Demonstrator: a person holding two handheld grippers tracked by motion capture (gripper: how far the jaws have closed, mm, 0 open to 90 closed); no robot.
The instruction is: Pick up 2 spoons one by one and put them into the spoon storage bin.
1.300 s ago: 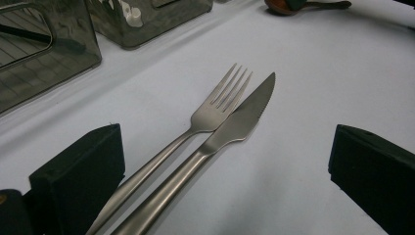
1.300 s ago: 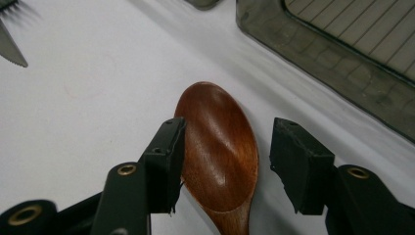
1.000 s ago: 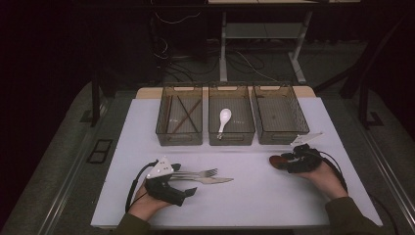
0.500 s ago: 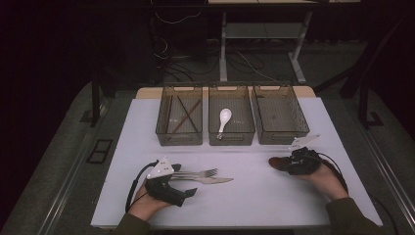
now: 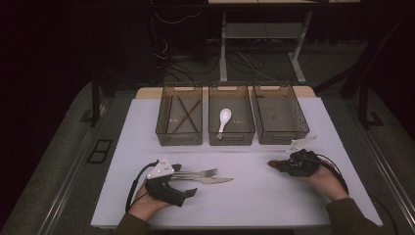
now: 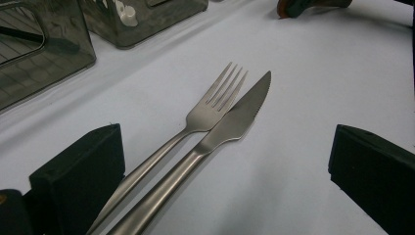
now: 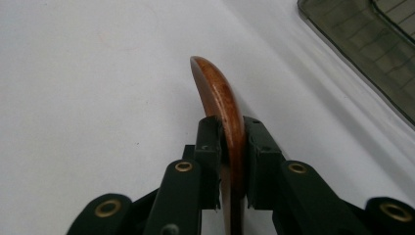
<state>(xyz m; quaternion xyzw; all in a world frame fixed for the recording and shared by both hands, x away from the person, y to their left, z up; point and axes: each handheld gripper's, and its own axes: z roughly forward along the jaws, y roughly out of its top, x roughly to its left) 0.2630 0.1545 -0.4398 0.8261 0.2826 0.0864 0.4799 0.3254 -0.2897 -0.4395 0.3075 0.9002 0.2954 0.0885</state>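
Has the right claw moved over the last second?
Yes. The right claw, shut on the wooden spoon, drew back from the right bin toward the table's near edge.

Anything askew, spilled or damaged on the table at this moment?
Nothing stands out. The fork and knife lie side by side on the white table between the open jaws of the left gripper. The right gripper is clamped on a brown wooden piece. The three bins stand in a straight row.

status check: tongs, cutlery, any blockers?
Left tongs open around fork and knife handles. Right tongs shut on wooden spoon, low over table. Nothing in the way.
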